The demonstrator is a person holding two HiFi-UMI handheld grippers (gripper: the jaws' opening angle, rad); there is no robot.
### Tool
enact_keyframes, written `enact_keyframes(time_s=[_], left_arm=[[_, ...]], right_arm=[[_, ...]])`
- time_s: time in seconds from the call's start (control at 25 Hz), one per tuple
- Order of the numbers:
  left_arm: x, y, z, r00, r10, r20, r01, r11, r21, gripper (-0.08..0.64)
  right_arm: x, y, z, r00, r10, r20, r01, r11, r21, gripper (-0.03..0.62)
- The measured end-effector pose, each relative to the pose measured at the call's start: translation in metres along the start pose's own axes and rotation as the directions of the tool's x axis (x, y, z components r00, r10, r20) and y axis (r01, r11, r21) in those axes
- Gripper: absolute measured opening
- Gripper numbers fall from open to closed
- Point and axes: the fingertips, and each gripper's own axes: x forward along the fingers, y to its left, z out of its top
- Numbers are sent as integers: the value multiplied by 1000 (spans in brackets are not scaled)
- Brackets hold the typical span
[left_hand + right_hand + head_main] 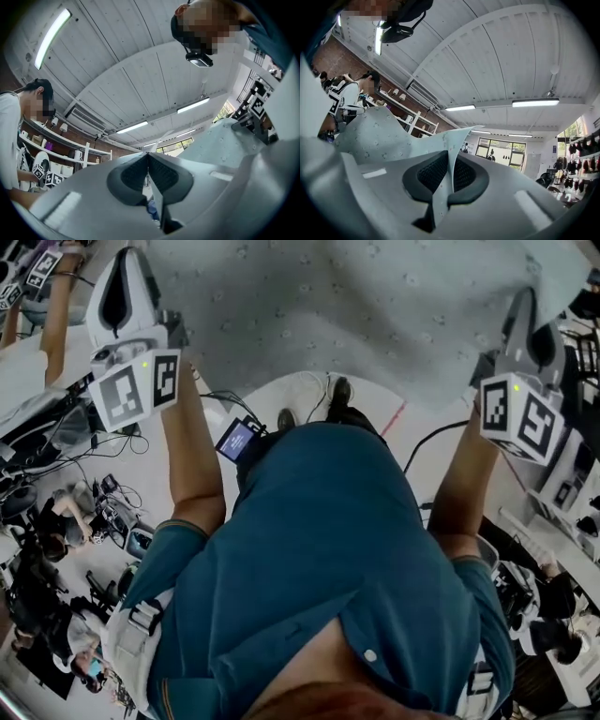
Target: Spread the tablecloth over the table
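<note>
The tablecloth (pixel 375 306) is pale grey-blue with small flower dots. It hangs spread between my two raised grippers and fills the top of the head view. My left gripper (pixel 139 257) holds its left edge, and my right gripper (pixel 525 294) holds its right corner. In the left gripper view the jaws (pixel 148 164) are pressed together on a thin fold of the cloth (pixel 225 136), which runs off to the right. In the right gripper view the jaws (pixel 451 165) are shut on the cloth (pixel 379 136), which billows up and left. No table top shows.
Both gripper views point up at the white ceiling with strip lights (pixel 534 102). A person (pixel 16 131) stands by marker-covered shelves at left. Below the cloth are my shoes (pixel 339 395), white floor with cables, and a small blue-lit screen (pixel 236 439). Cluttered benches line both sides.
</note>
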Motion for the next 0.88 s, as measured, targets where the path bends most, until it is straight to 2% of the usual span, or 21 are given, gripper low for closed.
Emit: enact_keyframes(time_s=[0.16,0.6,0.88], left_arm=[[3,-1,-9,999,23,-27,-22,1000,9,2],[30,3,-66,987,62,-151,-59,998,24,2],[60,-5,-121,968,81,-236,-78,997,24,2]], right_arm=[[12,-6,-15,1000,13,-8,-12,1000,20,14],[72,-15,-73,996,47,-72,-43,997,59,15],[119,-30,-133,991,61,-117,-52,996,77,15]])
